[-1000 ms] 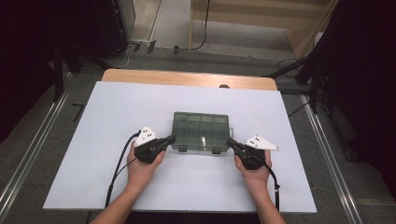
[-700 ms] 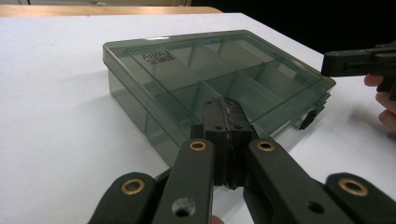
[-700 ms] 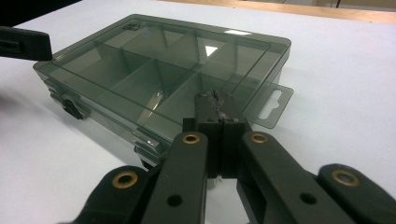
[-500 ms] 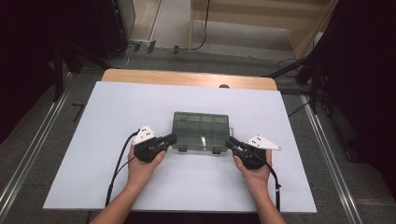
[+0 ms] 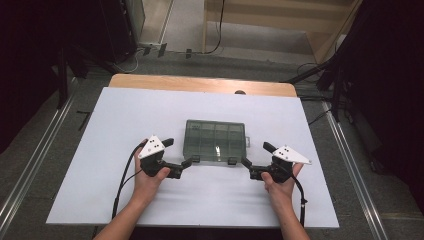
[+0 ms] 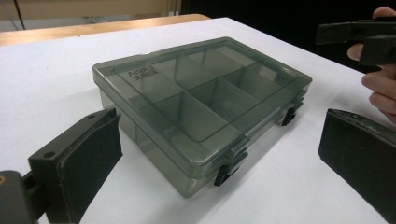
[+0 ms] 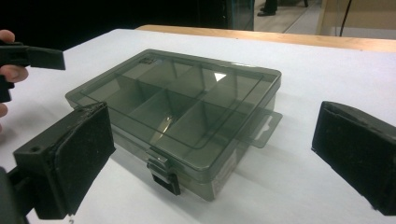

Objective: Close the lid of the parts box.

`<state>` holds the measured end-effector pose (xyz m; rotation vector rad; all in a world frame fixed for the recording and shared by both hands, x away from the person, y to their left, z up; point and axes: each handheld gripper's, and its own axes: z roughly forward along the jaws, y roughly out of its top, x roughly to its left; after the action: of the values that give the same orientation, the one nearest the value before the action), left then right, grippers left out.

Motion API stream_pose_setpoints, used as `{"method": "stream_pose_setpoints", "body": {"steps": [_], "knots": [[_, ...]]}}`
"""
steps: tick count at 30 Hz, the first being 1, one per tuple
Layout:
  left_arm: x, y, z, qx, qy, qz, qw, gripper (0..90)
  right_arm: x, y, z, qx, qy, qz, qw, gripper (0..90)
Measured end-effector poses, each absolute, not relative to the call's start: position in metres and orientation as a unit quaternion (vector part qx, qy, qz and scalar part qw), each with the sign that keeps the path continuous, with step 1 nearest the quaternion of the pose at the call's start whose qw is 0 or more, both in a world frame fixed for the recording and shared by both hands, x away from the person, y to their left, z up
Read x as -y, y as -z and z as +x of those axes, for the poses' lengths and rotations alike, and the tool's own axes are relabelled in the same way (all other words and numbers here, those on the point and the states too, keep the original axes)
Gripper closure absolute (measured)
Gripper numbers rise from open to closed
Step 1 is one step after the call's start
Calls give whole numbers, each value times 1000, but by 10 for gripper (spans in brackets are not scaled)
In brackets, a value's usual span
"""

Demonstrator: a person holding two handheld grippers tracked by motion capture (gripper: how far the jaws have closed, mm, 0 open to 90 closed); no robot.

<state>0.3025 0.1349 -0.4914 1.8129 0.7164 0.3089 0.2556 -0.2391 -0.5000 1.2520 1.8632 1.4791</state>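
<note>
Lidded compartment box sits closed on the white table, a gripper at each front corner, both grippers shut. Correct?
Not quite: both the left gripper and right gripper stand open, as each gripper view shows. The box is closed on the white table.

Only legible marking: small raised lettering moulded into a corner of the lid of the smoky compartment box (image 6: 201,105), seen upside down in the left gripper view, first line reading roughly "AIRALI", second line too small to make out; nothing else carries readable text.
</note>
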Motion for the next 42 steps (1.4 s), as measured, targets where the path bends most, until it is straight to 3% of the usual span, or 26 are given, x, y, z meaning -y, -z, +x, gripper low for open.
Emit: {"method": "stream_pose_setpoints", "body": {"steps": [42], "knots": [[-232, 482, 268, -330, -197, 738, 555, 0, 296, 503, 208, -654, -524, 481, 259, 0]]}}
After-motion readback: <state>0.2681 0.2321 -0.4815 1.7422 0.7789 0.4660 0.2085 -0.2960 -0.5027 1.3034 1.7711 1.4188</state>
